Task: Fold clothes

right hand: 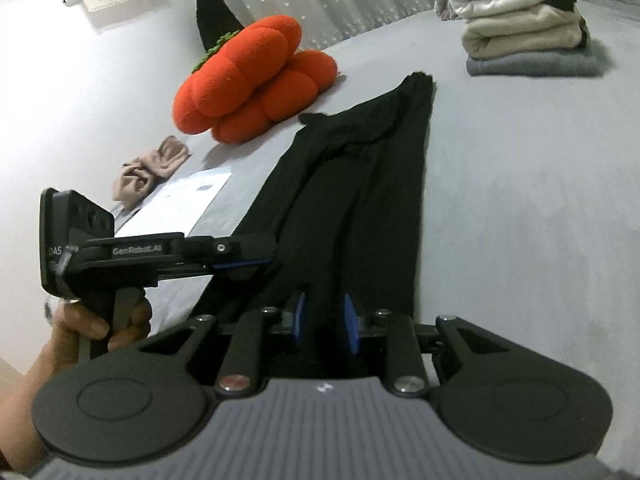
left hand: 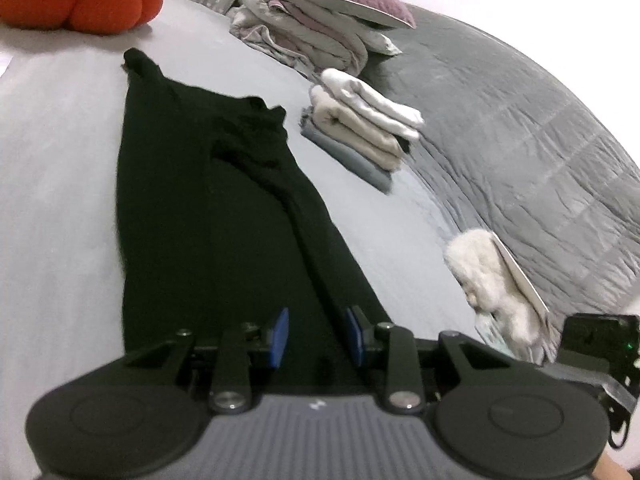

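A long black garment (left hand: 192,208), apparently leggings or tights doubled lengthwise, lies stretched along the grey bed sheet (left hand: 60,168), its near end at both tools and its far tip toward an orange pumpkin-shaped cushion (right hand: 256,76). The left tool (left hand: 316,336) sits at that near end with its blue pads parted around a ridge of the fabric; whether they pinch it cannot be told. The right tool (right hand: 324,326) stands likewise, pads apart with a dark fold between them, its grip equally unclear. In the right wrist view the left tool appears side-on, its pads drawn together at the garment's edge, held by a person's hand (right hand: 100,320).

If the near end is being taken up for a fold, doing it well would likely mean seizing both corners evenly, lifting together and carrying them toward the far tip so the edges meet without twisting (the thin knit looks prone to slipping and bunching).

The sheet is smooth and fairly flat. To one side stands a stack of folded sweaters (left hand: 360,128), cream and white over grey, with a heap of bedding and a mauve pillow (left hand: 320,24) beyond, and a quilted grey blanket (left hand: 520,140). A fluffy white item (left hand: 492,280), a beige scrap of cloth (right hand: 152,172) and a sheet of paper (right hand: 180,204) also lie about.
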Demonstrator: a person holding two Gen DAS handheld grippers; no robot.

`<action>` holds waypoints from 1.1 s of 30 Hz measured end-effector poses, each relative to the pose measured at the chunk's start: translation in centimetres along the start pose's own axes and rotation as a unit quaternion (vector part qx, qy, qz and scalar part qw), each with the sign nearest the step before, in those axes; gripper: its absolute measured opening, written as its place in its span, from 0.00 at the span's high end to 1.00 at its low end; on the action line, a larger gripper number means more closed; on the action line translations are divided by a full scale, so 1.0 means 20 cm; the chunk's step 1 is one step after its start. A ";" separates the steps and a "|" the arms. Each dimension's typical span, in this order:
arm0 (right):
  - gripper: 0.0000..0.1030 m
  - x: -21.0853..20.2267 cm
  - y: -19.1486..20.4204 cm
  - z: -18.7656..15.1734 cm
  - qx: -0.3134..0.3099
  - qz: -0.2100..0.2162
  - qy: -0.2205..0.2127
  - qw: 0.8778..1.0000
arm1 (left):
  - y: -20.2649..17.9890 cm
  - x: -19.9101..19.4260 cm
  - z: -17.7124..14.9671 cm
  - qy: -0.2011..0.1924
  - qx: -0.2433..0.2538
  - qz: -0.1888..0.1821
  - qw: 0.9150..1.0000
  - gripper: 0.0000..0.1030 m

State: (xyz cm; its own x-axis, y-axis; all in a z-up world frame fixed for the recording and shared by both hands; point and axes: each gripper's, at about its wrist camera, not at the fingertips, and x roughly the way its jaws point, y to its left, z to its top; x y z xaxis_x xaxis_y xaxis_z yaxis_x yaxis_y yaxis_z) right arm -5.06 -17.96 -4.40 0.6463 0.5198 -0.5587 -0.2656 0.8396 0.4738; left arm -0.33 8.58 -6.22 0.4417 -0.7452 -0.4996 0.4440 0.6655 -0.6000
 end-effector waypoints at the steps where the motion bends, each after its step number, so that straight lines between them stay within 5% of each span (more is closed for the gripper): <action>1: 0.75 -0.02 0.01 -0.03 0.001 0.002 0.001 1.000 | -0.01 -0.02 -0.03 0.005 0.003 0.003 1.000 0.70; 16: 0.75 -0.34 0.16 -0.32 -0.001 -0.017 0.022 1.000 | -0.20 -0.39 -0.57 0.033 -0.010 0.012 0.999 0.70; 25: 0.66 -0.56 0.19 -0.45 -0.005 -0.047 0.031 0.998 | -0.25 -0.59 -0.66 0.025 -0.017 0.053 0.998 0.68; 33: 0.65 -0.63 0.07 -0.47 0.042 -0.034 0.066 0.996 | -0.15 -0.65 -0.64 0.078 -0.045 0.058 0.994 0.60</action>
State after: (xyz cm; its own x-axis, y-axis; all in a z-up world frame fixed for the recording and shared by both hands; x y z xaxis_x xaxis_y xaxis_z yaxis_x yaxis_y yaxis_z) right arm -20.26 -21.83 -3.18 0.5601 0.4834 -0.6728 -0.1610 0.8601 0.4840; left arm -17.38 15.68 -6.05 0.3563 -0.6658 -0.6556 0.3226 0.7461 -0.5824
